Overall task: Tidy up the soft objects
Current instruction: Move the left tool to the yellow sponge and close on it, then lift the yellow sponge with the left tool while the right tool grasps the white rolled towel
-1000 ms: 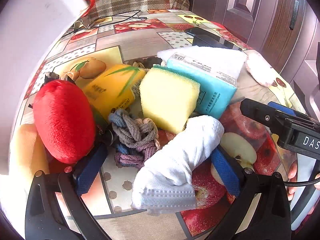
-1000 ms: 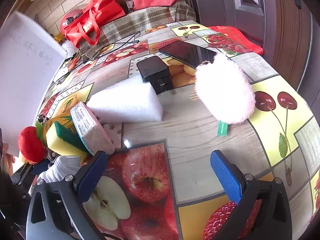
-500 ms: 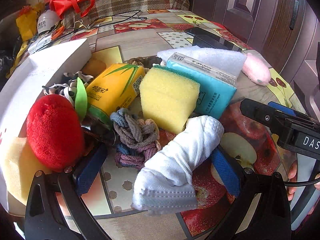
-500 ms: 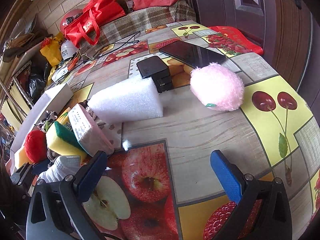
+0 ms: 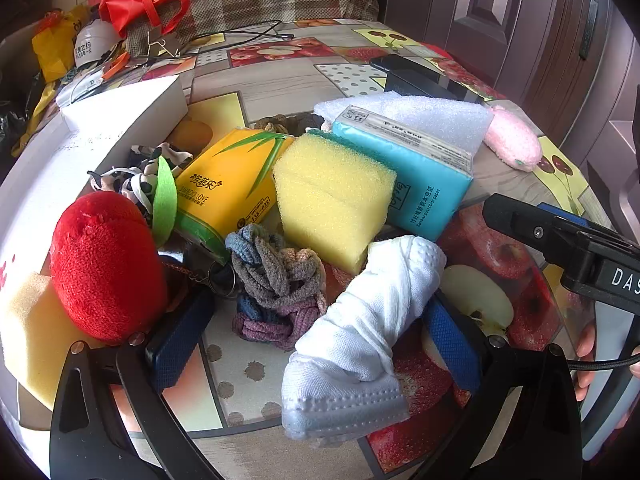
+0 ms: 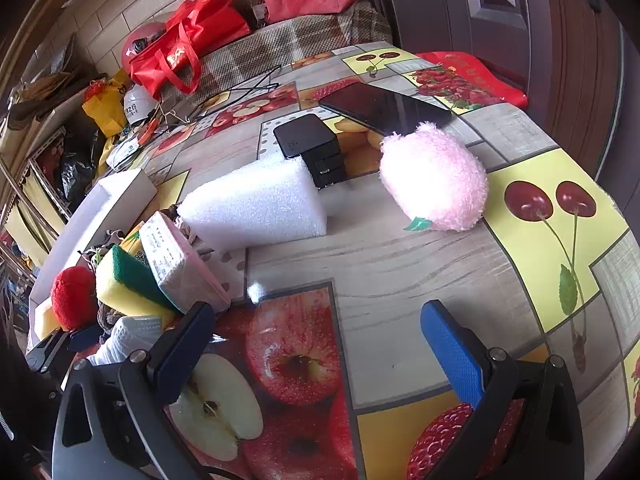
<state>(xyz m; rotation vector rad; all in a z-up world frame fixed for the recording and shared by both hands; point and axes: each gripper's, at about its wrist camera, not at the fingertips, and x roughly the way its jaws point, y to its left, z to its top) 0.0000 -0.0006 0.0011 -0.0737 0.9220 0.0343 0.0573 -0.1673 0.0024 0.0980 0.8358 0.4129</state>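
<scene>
Your left gripper (image 5: pixel 316 332) has its fingers spread wide around the rolled white cloth (image 5: pixel 360 340), one pad touching it, nothing squeezed. Your right gripper (image 6: pixel 320 348) hovers low, fingers apart and empty. Most soft items already cluster at its nine o'clock; the pink plush (image 6: pixel 434 178) lies apart at one o'clock on the tabletop (image 6: pixel 400 264), probably still to collect.

the table cover (image 6: pixel 400 264) is a glossy, smooth printed sheet, while the pink toy (image 6: pixel 434 178) on it is fluffy plush and the red toy (image 5: pixel 106 268) is a coarser, matt pile. the yellow sponge (image 5: pixel 332 204) and white foam wedge (image 6: pixel 256 204) look porous and matt; the rolled white cloth (image 5: pixel 360 340) is embossed. the phone (image 6: pixel 384 106) is smooth and shiny, and the tissue packs (image 5: pixel 420 172) are in slick plastic wrap.
</scene>
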